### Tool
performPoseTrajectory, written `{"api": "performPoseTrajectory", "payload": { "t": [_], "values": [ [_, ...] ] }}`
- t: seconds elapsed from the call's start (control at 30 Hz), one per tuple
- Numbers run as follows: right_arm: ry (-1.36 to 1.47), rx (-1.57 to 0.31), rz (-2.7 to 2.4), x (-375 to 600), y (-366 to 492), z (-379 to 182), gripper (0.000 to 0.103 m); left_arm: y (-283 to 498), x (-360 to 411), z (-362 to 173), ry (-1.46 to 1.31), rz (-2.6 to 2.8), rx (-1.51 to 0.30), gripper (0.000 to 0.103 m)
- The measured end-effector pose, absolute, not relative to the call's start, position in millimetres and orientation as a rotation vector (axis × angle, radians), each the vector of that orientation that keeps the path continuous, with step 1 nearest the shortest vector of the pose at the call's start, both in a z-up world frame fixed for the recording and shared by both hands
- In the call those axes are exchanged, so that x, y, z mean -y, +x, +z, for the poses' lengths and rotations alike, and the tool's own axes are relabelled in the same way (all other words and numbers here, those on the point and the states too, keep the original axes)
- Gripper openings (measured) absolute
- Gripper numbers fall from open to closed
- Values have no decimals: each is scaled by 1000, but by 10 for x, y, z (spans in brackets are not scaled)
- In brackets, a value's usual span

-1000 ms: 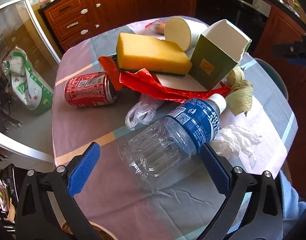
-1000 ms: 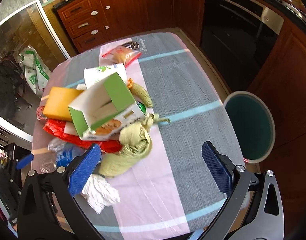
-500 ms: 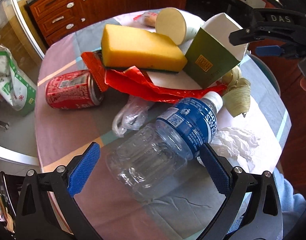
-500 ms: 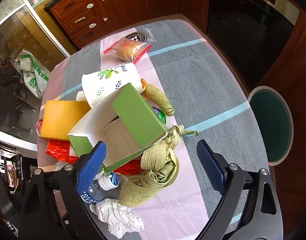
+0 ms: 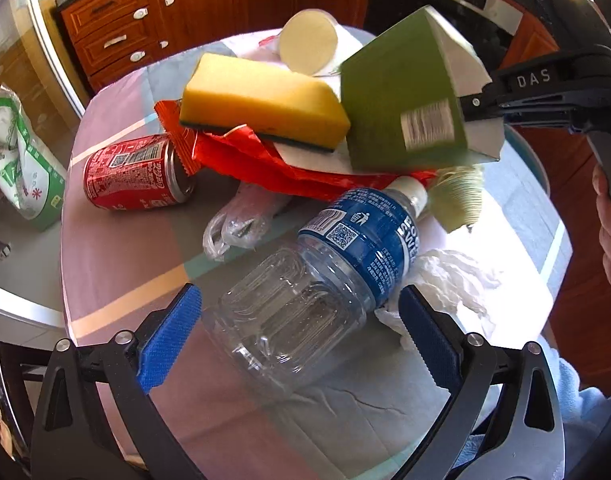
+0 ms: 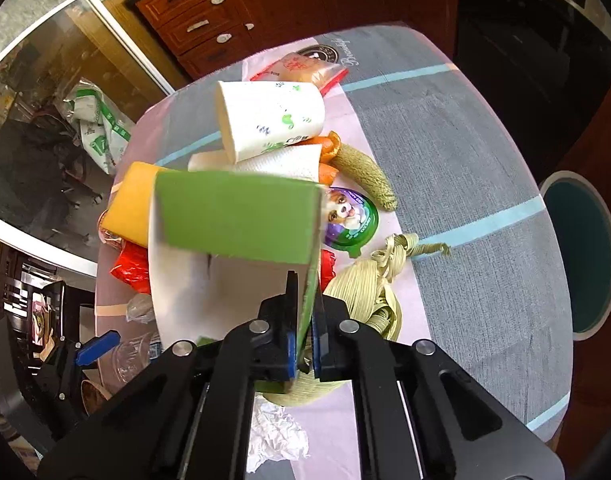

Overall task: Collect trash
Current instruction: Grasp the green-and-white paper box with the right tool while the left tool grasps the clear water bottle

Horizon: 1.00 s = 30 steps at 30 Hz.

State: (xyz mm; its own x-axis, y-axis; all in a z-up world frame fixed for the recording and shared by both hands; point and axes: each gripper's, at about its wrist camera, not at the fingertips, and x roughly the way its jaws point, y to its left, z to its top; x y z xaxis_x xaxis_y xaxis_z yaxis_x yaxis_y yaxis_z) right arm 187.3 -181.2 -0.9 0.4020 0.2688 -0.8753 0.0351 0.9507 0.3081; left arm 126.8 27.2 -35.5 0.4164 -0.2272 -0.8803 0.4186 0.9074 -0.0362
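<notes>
- Since a second ago, the right gripper (image 6: 304,350) has dropped toward the pile and its jaws have just been closing; they are now pinching one wall of the open green-and-white cardboard box (image 6: 237,220), which is looking tilted and blurred above the heap.
- From the left wrist view, that same box (image 5: 405,108) is sitting at the far right of the pile, with the right gripper's black frame meeting its white flap.
- Spread wide, the left gripper (image 5: 299,334) has just been narrowing slightly; the clear plastic bottle with a blue label (image 5: 325,276) is lying between its blue pads (image 5: 169,336), and I cannot tell whether they are touching it.
- Lying farther left on the striped tablecloth (image 5: 117,264) is a red soda can (image 5: 137,174) on its side.
- A yellow sponge (image 5: 261,106) is resting on a red foil wrapper (image 5: 265,160), just left of the box.
- Crumpled white tissue (image 5: 453,276) is lying right of the bottle.
</notes>
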Motion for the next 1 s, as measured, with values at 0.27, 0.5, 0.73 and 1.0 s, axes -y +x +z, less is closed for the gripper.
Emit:
{"api": "performPoseTrajectory", "payload": {
  "t": [0.27,0.5,0.73,1.0],
  "values": [
    [279,-1101,251,1777,1628,213,5,874,-241,-200,188,-479,-1076,73],
    [271,-1149,278,1803,1477,30,5,921,59,-410,456,-459,-1104,84],
    [299,-1166,280,1858,1496,-100,9,1121,292,-654,554,-464,-1148,89],
    [321,-1141,284,1880,1545,-160,4,969,266,-526,382,-441,-1156,88]
  ]
}}
